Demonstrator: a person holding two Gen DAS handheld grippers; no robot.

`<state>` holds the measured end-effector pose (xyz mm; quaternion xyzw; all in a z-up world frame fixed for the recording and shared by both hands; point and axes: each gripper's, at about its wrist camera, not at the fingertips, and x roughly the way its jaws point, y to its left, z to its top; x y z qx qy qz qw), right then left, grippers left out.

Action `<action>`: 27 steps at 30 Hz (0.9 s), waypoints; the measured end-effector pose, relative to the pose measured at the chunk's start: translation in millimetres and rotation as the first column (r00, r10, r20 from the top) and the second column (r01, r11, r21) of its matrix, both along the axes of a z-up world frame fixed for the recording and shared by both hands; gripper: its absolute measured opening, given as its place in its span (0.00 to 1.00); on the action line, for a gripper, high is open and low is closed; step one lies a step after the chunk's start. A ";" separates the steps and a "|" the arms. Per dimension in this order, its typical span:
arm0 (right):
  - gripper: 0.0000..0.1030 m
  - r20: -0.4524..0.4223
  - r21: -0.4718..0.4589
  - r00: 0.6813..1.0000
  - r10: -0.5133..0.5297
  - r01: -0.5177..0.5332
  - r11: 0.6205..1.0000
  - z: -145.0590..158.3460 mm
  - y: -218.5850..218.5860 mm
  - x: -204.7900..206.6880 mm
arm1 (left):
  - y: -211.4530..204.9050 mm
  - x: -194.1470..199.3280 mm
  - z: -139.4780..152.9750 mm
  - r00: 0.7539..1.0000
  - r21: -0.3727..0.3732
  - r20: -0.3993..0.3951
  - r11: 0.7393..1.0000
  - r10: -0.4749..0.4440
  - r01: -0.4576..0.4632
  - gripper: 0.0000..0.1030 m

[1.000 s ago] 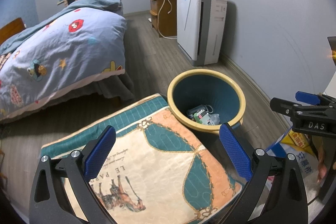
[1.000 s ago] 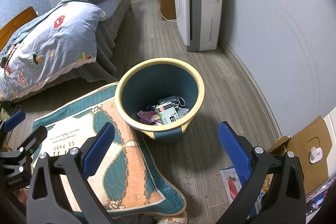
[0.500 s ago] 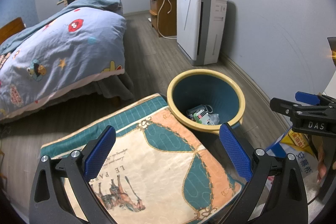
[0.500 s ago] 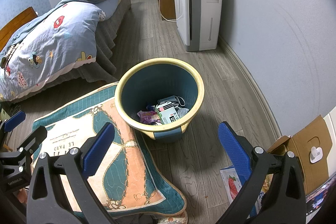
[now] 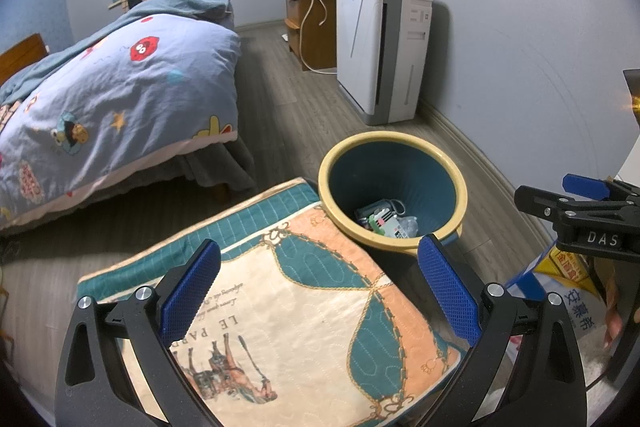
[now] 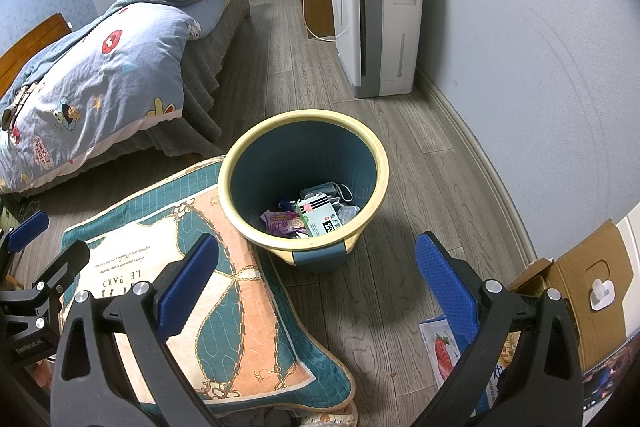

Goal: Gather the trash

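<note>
A teal bin with a yellow rim [image 6: 382, 163] [image 5: 462, 183] stands on the wood floor. Inside it lie wrappers and a small box of trash [image 6: 316, 217] [image 5: 386, 219]. My left gripper [image 5: 318, 287] is open and empty, held above a patterned cushion, short of the bin. My right gripper [image 6: 316, 279] is open and empty, held above the floor just in front of the bin. The right gripper also shows at the right edge of the left wrist view [image 5: 580, 211]; the left one shows at the left edge of the right wrist view [image 6: 32, 275].
A patterned cushion [image 6: 192, 279] [image 5: 288, 319] lies on the floor against the bin's left side. A bed with a blue quilt [image 6: 100, 75] is at the left. A white air purifier [image 6: 380, 15] stands by the wall. A cardboard box [image 6: 580, 283] and printed packets [image 6: 440, 347] lie at the right.
</note>
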<state>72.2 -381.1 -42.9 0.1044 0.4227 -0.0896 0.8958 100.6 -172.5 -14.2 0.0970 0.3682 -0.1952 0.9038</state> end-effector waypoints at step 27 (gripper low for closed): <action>0.94 -0.003 0.000 1.000 0.000 0.000 1.000 0.1 -0.6 0.8 | 2.1 -4.2 -0.1 0.999 0.020 0.011 0.999 -0.043 0.043 0.95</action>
